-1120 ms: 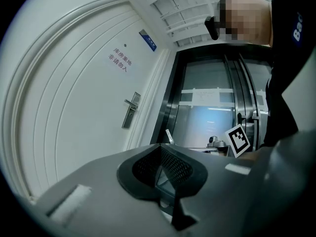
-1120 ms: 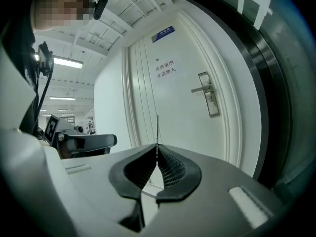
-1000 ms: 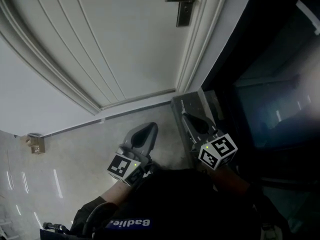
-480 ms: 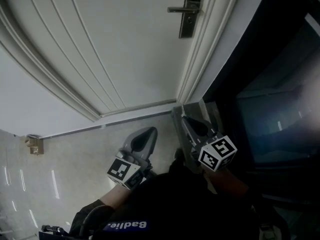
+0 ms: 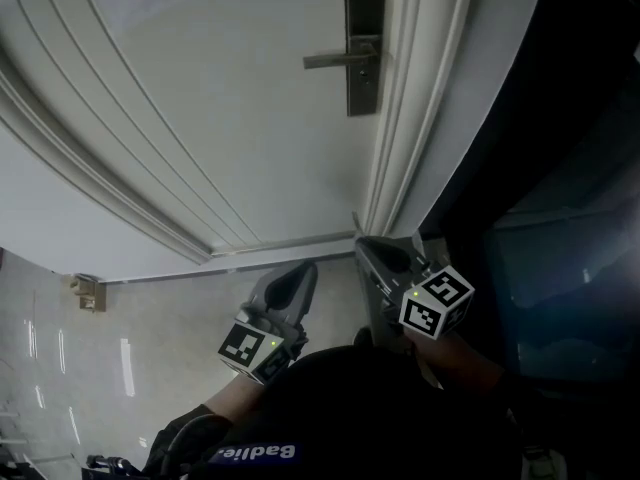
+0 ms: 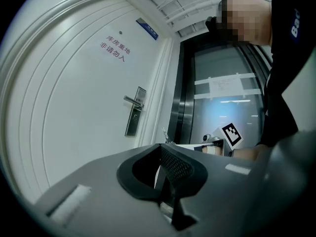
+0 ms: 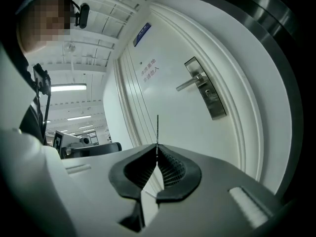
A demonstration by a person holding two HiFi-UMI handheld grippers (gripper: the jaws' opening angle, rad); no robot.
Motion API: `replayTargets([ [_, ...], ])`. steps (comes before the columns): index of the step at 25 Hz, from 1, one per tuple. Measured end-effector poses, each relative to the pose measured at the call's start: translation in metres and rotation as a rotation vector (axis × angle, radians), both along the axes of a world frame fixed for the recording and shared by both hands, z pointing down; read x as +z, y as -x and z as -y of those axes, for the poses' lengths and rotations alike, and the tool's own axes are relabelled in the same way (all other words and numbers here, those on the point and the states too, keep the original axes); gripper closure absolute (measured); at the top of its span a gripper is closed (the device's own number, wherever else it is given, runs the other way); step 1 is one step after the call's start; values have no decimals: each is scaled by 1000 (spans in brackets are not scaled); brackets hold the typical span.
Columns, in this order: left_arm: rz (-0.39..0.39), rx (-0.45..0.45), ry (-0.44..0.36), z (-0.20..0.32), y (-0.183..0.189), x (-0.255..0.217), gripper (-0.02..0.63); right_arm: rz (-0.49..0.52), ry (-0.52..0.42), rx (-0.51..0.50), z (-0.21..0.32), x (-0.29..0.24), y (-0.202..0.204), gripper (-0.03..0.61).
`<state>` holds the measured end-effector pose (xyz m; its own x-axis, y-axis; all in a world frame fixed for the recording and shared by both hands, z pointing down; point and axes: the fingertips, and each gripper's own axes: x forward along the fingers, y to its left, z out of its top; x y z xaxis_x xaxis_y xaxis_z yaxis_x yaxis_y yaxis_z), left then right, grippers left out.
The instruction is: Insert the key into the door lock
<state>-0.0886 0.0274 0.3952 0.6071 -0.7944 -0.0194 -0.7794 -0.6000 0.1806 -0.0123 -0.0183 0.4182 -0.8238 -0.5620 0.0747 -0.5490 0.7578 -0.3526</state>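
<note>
The white door (image 5: 230, 118) fills most of what I see. It sits in its moulded frame (image 5: 405, 118), with a dark glass wall (image 5: 570, 178) to the right and pale, glossy floor (image 5: 150, 338) at its foot. I hold both tools low in front of me, side by side and near each other, each pointing level at the door, and each with its marker cube at the back. My left gripper (image 6: 160, 147) is clenched, its ribbed pads meeting at the tips with nothing between them. My right gripper (image 7: 157, 149) sits closer to the frame and is clamped on the key (image 7: 157, 128). The key's thin blade stands edge-on, straight out past the pad tips. From the left gripper view the blade shows as a small sliver ahead of the right tool. The lock plate (image 5: 364, 50) is a tall, dark metal strip on the door's right edge, well apart from the key. In the right gripper view it lies up and to the right of the blade's tip. The lever handle (image 5: 335, 60) juts left from the plate in the head view. A line of red lettering (image 6: 114, 49) sits higher on the door, with a small blue plaque (image 6: 148, 29) above it. A little stop (image 5: 88, 293) sits on the floor by the wall, off to my left.
</note>
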Motion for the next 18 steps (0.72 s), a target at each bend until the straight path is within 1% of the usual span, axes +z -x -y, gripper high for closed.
replayTargets([
  [3, 6, -31, 15, 17, -20, -5, 594, 39, 31, -48, 18, 2, -16, 566],
  [7, 21, -81, 32, 43, -35, 3, 594, 110, 89, -101, 48, 7, -34, 566],
  [13, 25, -112, 55, 54, -37, 7, 594, 233, 204, -156, 68, 1, -40, 566],
  [18, 20, -113, 49, 48, -38, 8, 594, 250, 228, -170, 68, -1, -38, 566],
])
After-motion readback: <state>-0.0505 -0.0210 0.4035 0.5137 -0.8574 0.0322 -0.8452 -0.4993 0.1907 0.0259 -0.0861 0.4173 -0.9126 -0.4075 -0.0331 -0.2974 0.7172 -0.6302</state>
